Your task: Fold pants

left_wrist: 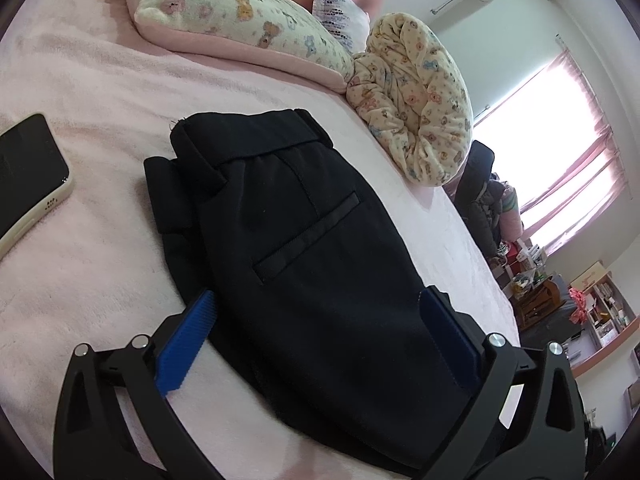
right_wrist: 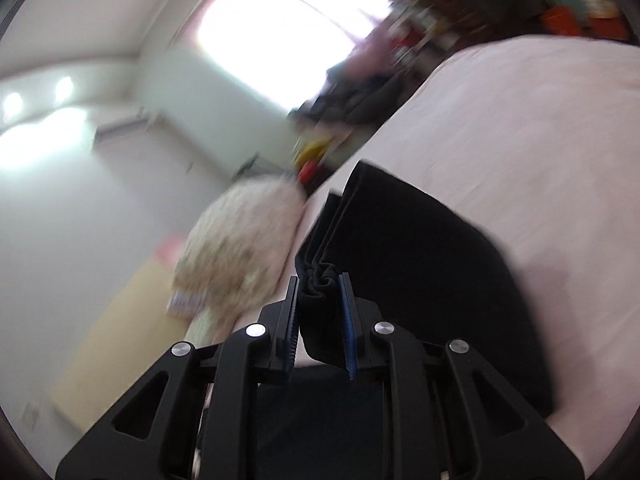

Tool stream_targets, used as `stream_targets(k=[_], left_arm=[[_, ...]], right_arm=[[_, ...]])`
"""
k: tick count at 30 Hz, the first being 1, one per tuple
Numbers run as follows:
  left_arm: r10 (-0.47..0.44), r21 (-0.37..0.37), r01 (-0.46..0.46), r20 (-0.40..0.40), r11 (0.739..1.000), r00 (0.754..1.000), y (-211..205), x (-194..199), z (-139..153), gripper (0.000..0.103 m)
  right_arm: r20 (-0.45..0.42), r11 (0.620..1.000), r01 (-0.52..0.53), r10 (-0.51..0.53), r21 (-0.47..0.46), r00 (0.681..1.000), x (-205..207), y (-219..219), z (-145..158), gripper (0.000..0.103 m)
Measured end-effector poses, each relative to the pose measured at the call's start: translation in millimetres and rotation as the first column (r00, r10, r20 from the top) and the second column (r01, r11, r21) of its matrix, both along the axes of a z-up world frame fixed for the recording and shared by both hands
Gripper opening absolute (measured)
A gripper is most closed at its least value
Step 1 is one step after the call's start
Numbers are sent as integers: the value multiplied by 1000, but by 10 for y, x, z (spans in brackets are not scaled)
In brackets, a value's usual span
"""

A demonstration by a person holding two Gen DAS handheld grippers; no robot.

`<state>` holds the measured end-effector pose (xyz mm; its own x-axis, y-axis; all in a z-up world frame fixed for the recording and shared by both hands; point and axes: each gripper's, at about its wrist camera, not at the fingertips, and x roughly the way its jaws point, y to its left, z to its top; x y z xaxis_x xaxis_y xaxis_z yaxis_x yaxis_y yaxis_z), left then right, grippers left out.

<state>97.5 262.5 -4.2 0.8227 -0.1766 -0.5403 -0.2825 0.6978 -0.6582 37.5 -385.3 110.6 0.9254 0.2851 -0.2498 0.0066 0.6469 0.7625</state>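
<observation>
Left gripper (left_wrist: 316, 332): fingers spread wide at the bottom of the frame, straddling the near end of the folded black pants (left_wrist: 288, 248); nothing clamped.
Right gripper (right_wrist: 320, 320): fingers drawn close, pinching a bunched edge of the pants (right_wrist: 420, 264) between the blue pads (right_wrist: 347, 320).
Pants: folded, flat on the pink bedspread (left_wrist: 100, 264), mid-frame, welt pocket upward.
Phone (left_wrist: 28, 176): left edge, apart from the pants.
Pillow (left_wrist: 224, 12): top of frame.
Rolled floral blanket (left_wrist: 416, 96): upper right, beyond the pants.
</observation>
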Motion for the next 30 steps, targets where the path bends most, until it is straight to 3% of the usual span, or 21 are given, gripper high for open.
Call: stream_targets(k=[5,9,13,19,24,30], left_arm=[[-2,-1,2,17,1000,1000,1,-26,35,101],[-9,-8,9,17,1000,1000,11,-26,32,101],[-7,-40,8,24,999,1000,40,-19,38,101],[4,-60,-2,26,998,1000,42,-3,44,101],[5,-75,-2,34,997,999,65,-19,51,101],[8,-68,-5,35,998,999,60,-24,59,101]], right_arm=[[-92,976,-215,211,-30,973,541,1046,-253,19],[-211,952,-305,292,-28,933,777,1610,-636,19],[-227,943,-334,322,-13,919,763,1881,-795,20],[-247,907,-384,338,-174,908,745,2203,-728,20],[-299,881,-400,322,-253,898,660,2362,-882,20],[-282,841,-408,319,-356,905,678,2611,-829,20]])
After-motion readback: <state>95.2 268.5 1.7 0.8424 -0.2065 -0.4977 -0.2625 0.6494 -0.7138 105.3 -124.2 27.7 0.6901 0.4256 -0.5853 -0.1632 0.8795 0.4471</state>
